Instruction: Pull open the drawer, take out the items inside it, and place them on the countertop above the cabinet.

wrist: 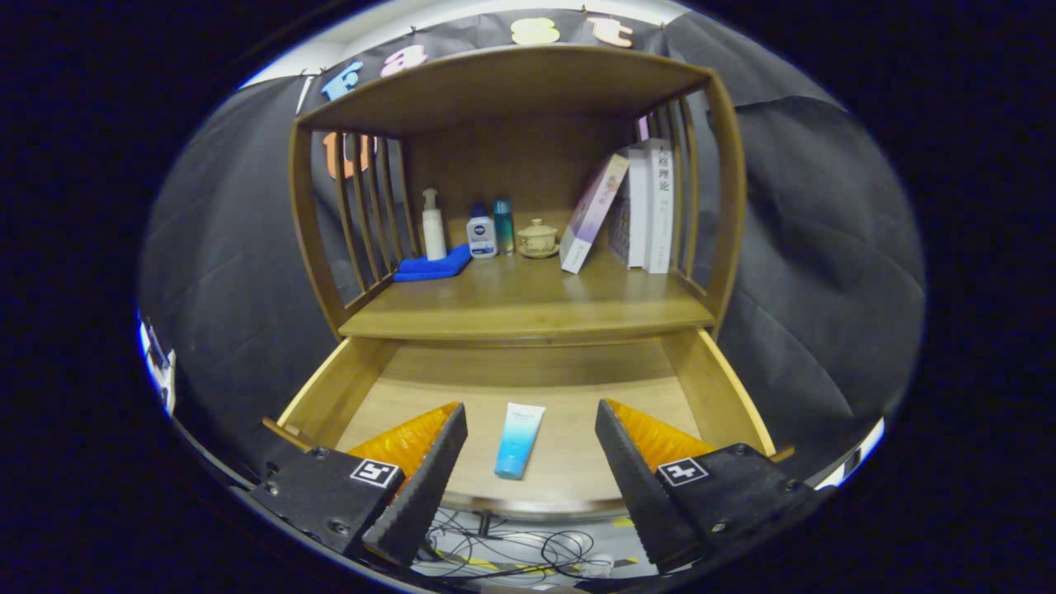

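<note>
**Drawer open: pick up the tube**

The tube (pixel 520 440) lies flat on the floor of the drawer (pixel 726 388), near its front edge, with its cap end pointing toward the front. It is the 1 item visible in the drawer, which stands pulled out below the countertop (pixel 528 305).

The gripper (pixel 528 462) hovers above the drawer front with its 2 fingers spread wide and nothing held. The tube sits between the fingers, apart from both.

Recommended procedure, judged from this position:
- Lower the gripper straight down until the fingers straddle the tube's middle.
- Keep the fingers across the narrow width, not along the length.
- Stop just short of the drawer floor, then close gently; a soft tube likely deforms under hard pressure.
- Lift clear of the drawer front before moving toward the countertop.

The countertop carries a blue cloth (pixel 433 266), 3 bottles (pixel 481 233), a lidded cup (pixel 537 238) and books (pixel 648 206). The bare front strip appears the safest place to set the tube down.
</note>
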Tool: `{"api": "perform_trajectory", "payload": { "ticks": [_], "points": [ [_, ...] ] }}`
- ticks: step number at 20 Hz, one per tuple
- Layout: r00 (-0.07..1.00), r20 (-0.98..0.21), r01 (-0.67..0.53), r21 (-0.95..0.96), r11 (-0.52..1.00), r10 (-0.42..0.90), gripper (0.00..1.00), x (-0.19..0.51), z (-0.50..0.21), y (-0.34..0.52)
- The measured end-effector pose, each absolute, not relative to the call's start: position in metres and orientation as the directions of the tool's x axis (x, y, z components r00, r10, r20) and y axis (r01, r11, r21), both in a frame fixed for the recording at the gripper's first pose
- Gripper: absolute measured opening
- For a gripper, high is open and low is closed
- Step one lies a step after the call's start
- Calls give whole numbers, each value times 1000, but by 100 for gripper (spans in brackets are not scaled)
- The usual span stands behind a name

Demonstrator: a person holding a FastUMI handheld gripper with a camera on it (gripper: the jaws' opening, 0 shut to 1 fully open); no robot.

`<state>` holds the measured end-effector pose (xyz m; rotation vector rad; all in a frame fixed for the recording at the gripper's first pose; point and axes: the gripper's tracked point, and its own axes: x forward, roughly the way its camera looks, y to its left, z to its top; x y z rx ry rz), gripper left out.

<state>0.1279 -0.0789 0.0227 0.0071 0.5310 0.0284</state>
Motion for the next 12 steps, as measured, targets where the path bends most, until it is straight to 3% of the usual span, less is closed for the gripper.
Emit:
{"api": "perform_trajectory", "payload": {
  "ticks": [7, 12],
  "points": [
    [691, -722, 5, -13, 1000, -12, 98, 195, -8, -54],
    [534, -844, 70, -23, 997, -57, 96, 203, -50, -54]
  ]
}}
